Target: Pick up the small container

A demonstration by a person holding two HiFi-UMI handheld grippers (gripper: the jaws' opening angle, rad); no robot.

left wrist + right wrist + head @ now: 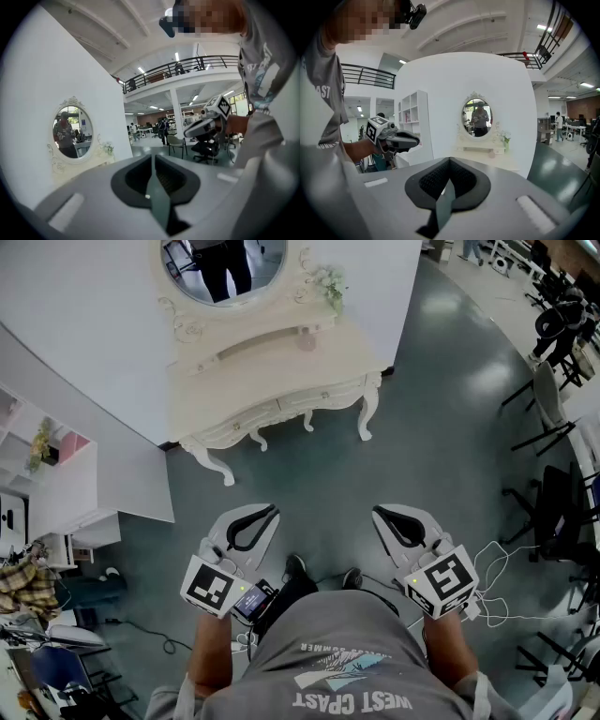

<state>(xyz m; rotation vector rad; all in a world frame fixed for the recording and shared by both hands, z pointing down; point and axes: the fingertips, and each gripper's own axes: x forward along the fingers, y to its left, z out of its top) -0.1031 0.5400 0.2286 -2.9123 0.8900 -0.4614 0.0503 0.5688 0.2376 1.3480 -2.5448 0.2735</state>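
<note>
1. Progress: none of the pick-up is done, as far as the frames show. In the head view the left gripper (pixel 272 511) and right gripper (pixel 379 513) sit low in the frame, close to the person's body and over bare floor (pixel 441 427). Both are well apart from the white dressing table (pixel 272 381) in the upper middle.
2. Target: a small pinkish round item (pixel 307 337) rests on the table top, below the oval mirror (pixel 225 268) and near the flower sprig (pixel 328 282). We take it to be the small container, though it is too small to confirm. The right gripper view shows the same item (pixel 491 154) on the table top under the mirror, untouched.
3. Left gripper (pixel 153 156): in the left gripper view the two jaws meet along a single seam, fully together. We see nothing between them and they touch nothing.
4. Right gripper (pixel 449 160): in the right gripper view the jaws are likewise pressed together with no gap and nothing in them.
5. Remaining, in our judgement, is the whole task:
   - approach the table;
   - spread one gripper's jaws;
   - bring them around the small container;
   - close on it and lift.
</note>
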